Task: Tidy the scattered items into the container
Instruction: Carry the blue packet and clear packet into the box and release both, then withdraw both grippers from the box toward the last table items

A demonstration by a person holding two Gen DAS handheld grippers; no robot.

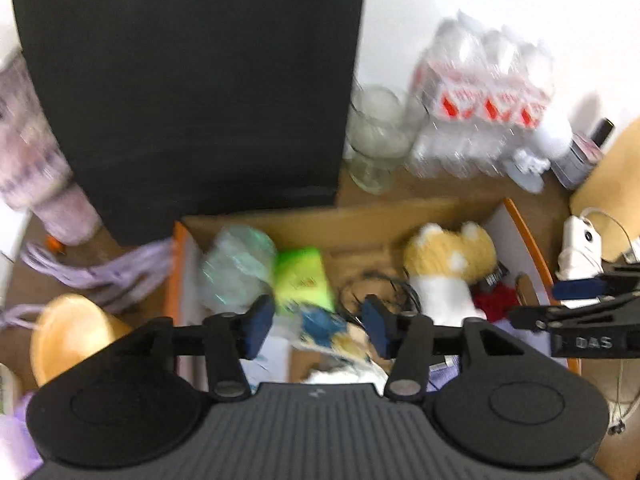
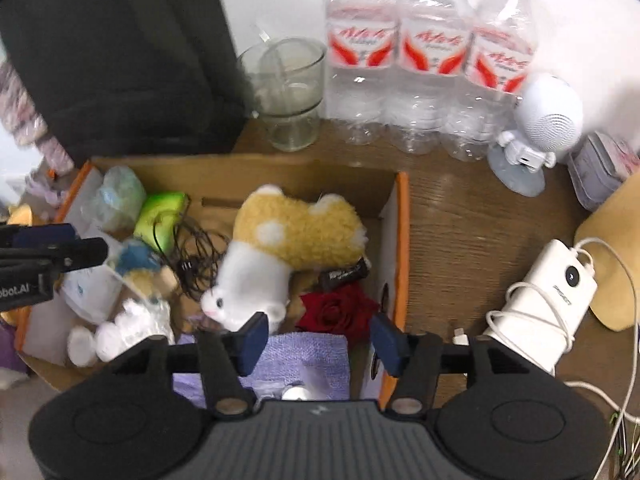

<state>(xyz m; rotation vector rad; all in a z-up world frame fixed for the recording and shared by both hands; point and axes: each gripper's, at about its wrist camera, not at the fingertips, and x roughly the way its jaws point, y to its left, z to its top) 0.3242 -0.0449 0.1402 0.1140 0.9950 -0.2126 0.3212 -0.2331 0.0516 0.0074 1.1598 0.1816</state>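
Over the cardboard box on the wooden table both grippers hang pointing down, the left gripper and the right gripper each with fingers apart and nothing between them. The box already holds the plush toy, a red rose, a tangle of black cable and a lilac cloth. Outside it the white power bank with its wound cord lies near the right wall. I reckon that cord could snag on the box edge if lifted carelessly, and the water bottles behind look easy to topple.
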